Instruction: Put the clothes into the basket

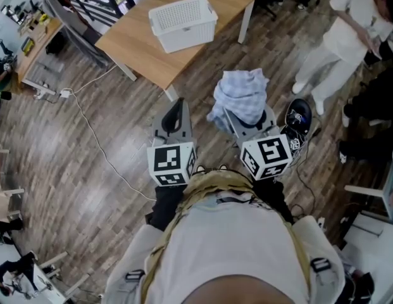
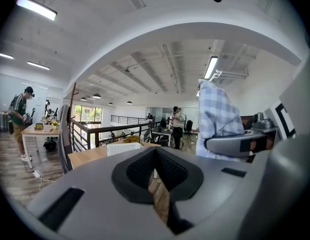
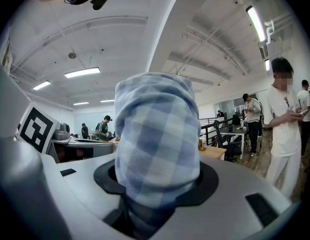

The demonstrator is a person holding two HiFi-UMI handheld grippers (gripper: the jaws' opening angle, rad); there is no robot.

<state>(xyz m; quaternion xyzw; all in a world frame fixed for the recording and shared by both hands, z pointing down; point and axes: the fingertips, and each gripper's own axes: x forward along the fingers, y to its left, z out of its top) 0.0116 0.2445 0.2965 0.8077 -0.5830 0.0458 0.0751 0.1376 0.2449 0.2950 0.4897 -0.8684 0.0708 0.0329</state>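
While the right gripper (image 1: 247,122) pointed up the frame in the head view, its jaws were clamped on a bunched blue-and-white checked cloth (image 1: 240,97). The cloth's long axis ran on from the jaws towards the top of the frame. In the right gripper view the same cloth (image 3: 155,139) stood upright as a rounded column out of the dark pads, filling the middle of the frame. The left gripper (image 1: 178,106) was held beside it at the centre left, parallel and pointing the same way, its jaws drawn together to a narrow tip with nothing between them. Both grippers reached forward from the person's chest at about the same height, nearly level. Each carried a cube with black-and-white square markers, one at lower centre left (image 1: 172,163) and one at lower centre right (image 1: 267,157). A white slotted basket (image 1: 183,27) sat on the wooden table (image 1: 139,43) in the upper centre, well apart from the cloth.
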